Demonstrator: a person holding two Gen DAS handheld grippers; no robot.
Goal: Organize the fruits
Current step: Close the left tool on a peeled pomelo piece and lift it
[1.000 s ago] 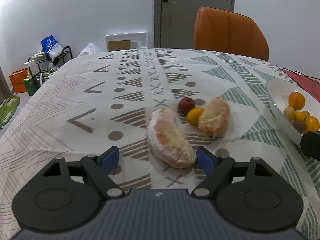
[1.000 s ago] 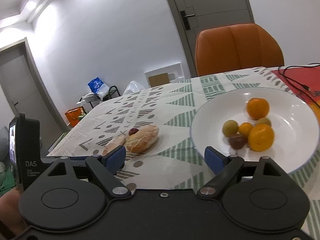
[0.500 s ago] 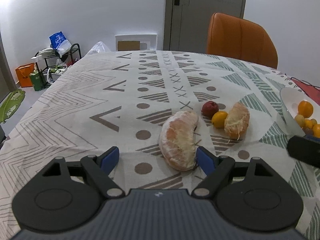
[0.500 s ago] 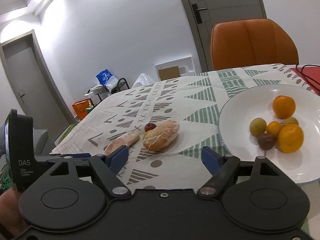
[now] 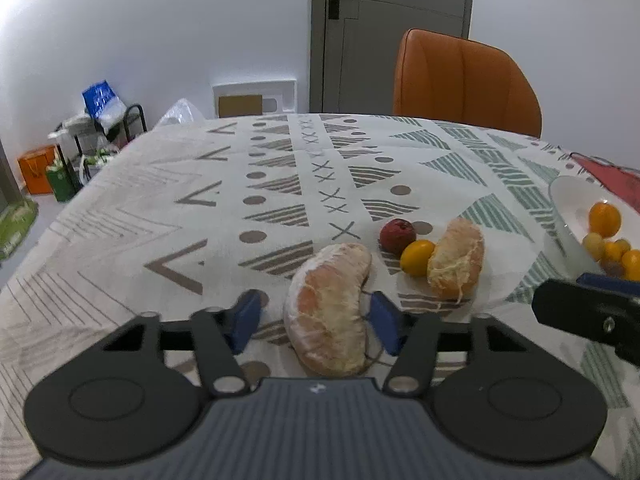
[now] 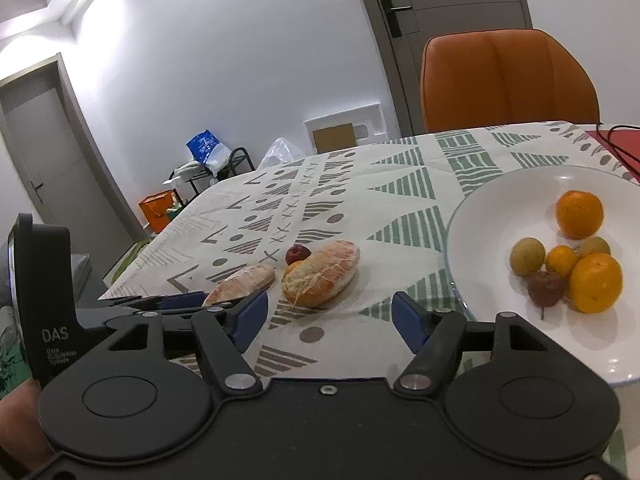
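Left wrist view: a table under a patterned cloth (image 5: 200,216) fills most of the frame, with an orange chair (image 5: 464,80) at its far edge and a grey door (image 5: 392,20) in the wall behind; at the right edge sits a white bowl (image 5: 568,200) with oranges and smaller fruits in it; the left gripper (image 5: 314,318) sits low over the cloth, its blue pads spread on either side of the near pomelo segment (image 5: 328,308), the right pad just beside or touching the fruit and the left pad apart from it, so the jaws are parted and not clamped; a second pomelo segment (image 5: 456,260) lies further back to the right, with a small yellow-orange fruit (image 5: 416,258) touching its left side and a small dark red fruit (image 5: 397,232) just behind that.

From the right wrist view, the white bowl (image 6: 500,208) lies at the right, holding two large oranges, a small orange, two greenish fruits and a dark red one, all clustered together; the right gripper (image 6: 328,318) hangs over bare cloth between the bowl and the pomelo pieces, jaws wide apart and holding nothing; the left gripper's fingers (image 6: 176,302) reach the near pomelo segment (image 6: 244,286) from the left.
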